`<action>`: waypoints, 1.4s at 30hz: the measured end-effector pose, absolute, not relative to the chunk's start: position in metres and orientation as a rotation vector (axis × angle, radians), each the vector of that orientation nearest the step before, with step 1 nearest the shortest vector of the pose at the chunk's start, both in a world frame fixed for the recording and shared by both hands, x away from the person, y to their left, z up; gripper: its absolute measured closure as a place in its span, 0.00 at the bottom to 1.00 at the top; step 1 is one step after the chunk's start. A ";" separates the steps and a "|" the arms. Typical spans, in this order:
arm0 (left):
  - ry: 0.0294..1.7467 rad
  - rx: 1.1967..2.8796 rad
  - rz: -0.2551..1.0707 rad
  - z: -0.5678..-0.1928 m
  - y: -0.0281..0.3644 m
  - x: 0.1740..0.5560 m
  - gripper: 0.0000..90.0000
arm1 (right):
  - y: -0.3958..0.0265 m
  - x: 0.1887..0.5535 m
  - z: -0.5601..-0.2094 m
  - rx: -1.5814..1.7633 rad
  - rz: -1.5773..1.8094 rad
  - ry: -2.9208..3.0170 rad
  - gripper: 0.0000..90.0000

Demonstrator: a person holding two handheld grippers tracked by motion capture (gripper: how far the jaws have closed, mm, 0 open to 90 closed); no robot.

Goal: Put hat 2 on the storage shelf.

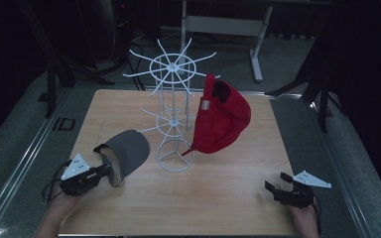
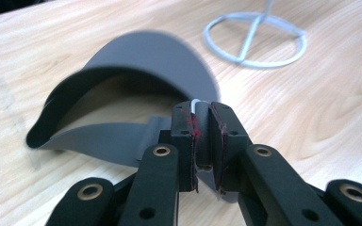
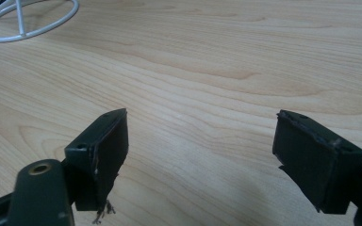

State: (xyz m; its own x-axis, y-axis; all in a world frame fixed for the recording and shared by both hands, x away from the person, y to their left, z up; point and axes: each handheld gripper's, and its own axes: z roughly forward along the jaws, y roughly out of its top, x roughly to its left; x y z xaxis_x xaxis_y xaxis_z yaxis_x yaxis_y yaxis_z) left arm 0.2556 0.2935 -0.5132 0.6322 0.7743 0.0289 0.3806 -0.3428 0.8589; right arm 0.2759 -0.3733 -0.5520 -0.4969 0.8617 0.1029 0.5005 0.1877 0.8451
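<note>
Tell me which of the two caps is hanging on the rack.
The red cap hangs from an arm of the white wire rack. The grey visor cap is off the rack, low over the table, clamped in the left gripper.

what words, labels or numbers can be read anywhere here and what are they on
"ID": a dark mark on the grey ledge left of the table; it could be a mere fitting.
None on the grey visor, the red cap or the white wire rack.
</note>
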 end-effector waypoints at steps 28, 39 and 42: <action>0.511 1.795 0.529 -0.420 0.283 0.270 0.95 | -0.377 0.276 -0.552 1.294 1.265 2.069 0.21; 0.444 1.758 0.587 -0.371 0.286 0.269 0.95 | -0.376 0.276 -0.552 1.292 1.263 2.072 0.21; 0.413 1.784 0.602 -0.359 0.284 0.266 0.95 | -0.376 0.276 -0.552 1.295 1.261 2.074 0.21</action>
State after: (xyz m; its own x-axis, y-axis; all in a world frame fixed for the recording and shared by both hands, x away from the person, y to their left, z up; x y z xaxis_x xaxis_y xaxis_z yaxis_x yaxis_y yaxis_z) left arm 0.2661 0.2838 -0.3592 0.8065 0.5600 0.1897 -0.0254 -0.2876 0.9574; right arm 0.2765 -0.3764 -0.5520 -0.4981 0.8576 0.1282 0.5087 0.1692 0.8442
